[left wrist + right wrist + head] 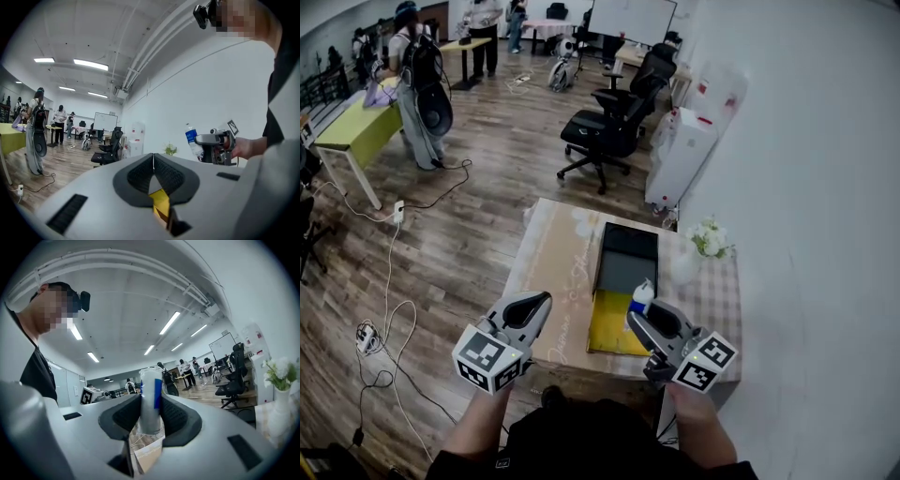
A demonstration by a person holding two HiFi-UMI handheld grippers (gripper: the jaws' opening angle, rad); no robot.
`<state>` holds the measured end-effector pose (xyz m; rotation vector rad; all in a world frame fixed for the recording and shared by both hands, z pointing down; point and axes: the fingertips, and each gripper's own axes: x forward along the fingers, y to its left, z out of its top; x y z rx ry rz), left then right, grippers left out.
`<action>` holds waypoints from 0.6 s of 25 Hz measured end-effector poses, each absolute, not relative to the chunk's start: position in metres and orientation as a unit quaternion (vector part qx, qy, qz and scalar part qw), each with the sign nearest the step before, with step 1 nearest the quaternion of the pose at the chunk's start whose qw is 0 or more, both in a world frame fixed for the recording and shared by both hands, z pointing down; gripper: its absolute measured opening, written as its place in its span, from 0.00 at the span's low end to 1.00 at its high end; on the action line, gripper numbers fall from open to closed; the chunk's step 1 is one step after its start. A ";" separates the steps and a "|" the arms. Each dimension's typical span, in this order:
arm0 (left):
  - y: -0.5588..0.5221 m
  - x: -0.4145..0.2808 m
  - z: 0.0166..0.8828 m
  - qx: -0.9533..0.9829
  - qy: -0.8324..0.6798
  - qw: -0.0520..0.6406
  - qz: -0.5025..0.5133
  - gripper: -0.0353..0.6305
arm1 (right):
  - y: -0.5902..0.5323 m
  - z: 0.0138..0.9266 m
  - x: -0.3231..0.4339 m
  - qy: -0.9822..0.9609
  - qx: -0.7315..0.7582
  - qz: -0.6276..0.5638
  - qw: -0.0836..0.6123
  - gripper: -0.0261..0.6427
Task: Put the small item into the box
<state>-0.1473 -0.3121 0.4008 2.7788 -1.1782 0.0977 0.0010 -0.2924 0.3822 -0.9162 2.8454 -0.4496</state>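
Above the near edge of the table [548,272], both grippers were held out roughly level, side by side and well apart.

Right gripper [151,417]: the jaws were set wide and pressed against the two sides of a small bottle [151,397]. The bottle stood upright between the ribbed pads, with its white cap uppermost and its blue label showing just above the grip.

Left gripper [153,169]: the jaws were closed tip to tip and nothing was held. Only a patch of yellow was seen through the gap beneath them.

Box [626,258]: it lay open on the table ahead of the grippers, with a dark half farther away and a yellow half nearer. In the head view the bottle was seen over the box's right side, raised in the grip and not yet inside. A vase of white flowers [709,240] stood to the right of the box.

Handling, as judged: the bottle was taken to be thin plastic, light, smooth and somewhat yielding. A hard squeeze could dent it, and a loose one could let it slip. Whether it was filled could not be told. The hold on the lower body was judged sound, while the cap and neck were considered too narrow for the wide pads.
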 end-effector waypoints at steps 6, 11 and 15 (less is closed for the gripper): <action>-0.321 -0.141 0.410 0.916 -0.393 0.075 0.039 0.08 | -0.306 0.387 0.026 0.932 -0.323 -0.153 0.058 0.24; -0.326 -0.129 0.404 0.915 -0.395 0.072 0.043 0.08 | -0.319 0.395 0.044 0.929 -0.330 -0.162 0.051 0.24; -0.333 -0.116 0.407 0.914 -0.394 0.075 0.051 0.08 | -0.333 0.408 0.055 0.928 -0.328 -0.173 0.045 0.24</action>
